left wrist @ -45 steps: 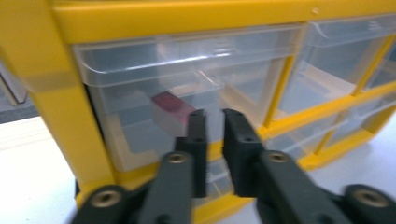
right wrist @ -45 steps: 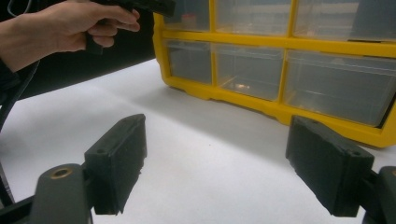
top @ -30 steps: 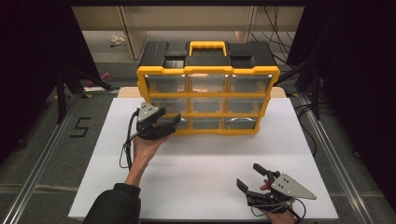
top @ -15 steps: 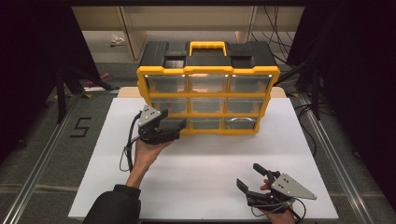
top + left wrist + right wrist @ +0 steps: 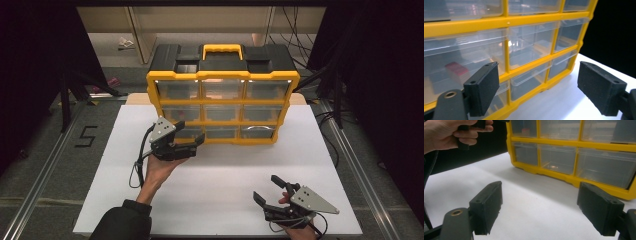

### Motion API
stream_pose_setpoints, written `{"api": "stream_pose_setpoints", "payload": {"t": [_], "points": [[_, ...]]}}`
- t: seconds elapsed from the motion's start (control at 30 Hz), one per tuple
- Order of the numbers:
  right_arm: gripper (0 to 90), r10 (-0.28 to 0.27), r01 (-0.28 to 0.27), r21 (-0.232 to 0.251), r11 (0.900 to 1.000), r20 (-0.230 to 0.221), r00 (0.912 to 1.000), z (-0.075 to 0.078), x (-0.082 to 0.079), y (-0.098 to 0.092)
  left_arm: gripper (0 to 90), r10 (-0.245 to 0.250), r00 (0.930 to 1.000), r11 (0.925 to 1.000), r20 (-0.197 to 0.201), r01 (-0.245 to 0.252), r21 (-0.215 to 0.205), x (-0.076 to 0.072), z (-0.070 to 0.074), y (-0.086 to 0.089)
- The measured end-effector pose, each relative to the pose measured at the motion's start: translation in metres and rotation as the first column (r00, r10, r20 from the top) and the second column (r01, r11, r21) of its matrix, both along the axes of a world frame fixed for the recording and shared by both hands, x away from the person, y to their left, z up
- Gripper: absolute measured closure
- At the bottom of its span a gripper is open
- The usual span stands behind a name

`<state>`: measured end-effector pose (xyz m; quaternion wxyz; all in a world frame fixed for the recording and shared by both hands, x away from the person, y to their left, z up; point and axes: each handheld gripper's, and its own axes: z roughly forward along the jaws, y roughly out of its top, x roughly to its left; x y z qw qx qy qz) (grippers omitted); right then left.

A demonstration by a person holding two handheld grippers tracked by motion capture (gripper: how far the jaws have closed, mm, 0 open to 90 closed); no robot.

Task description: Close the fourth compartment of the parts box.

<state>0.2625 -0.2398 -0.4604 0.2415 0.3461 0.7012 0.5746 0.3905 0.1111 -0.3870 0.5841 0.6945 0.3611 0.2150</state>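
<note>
Centrally on white table (image 5: pixel 220 170): yellow drawer cabinet (image 5: pixel 223 106), black top, nine clear drawers, all shut. Just before its lower-left drawers: left gripper (image 5: pixel 192 136), jaws spread wide, holding nothing, close to the cabinet front; contact not discernible. Near table's front edge, well apart from cabinet: right gripper (image 5: pixel 270 189), jaws likewise wide apart, empty.

I see the drawer cabinet (image 5: pixel 223 95) at upper centre, standing on the desk (image 5: pixel 220 185). My left gripper (image 5: pixel 192 135) sits left of centre against its lowest drawers; my right gripper (image 5: pixel 269 192) lies lower right, well apart.
</note>
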Motion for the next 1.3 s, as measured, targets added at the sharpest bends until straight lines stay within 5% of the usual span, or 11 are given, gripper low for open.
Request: {"api": "stream_pose_setpoints", "payload": {"t": [0.7,1.03,1.3], "points": [[21.2,0.004,-0.004,-0.003,1.000,-0.001,1.0000,0.000,0.000,0.000,17.3,-0.125,0.9908,0.9915,0.051,0.127,-0.029,-0.033,-0.011,-0.002],[21.2,0.001,-0.001,-0.001,1.000,0.003,1.0000,0.000,0.000,0.001,17.2,-0.099,0.9947,0.9933,0.028,0.101,-0.058,-0.045,-0.025,0.012],[21.2,0.001,-0.001,-0.001,1.000,0.004,1.0000,0.000,0.000,0.001,17.2,-0.126,0.9906,0.9898,0.054,0.129,-0.060,-0.053,-0.030,0.016]]}}
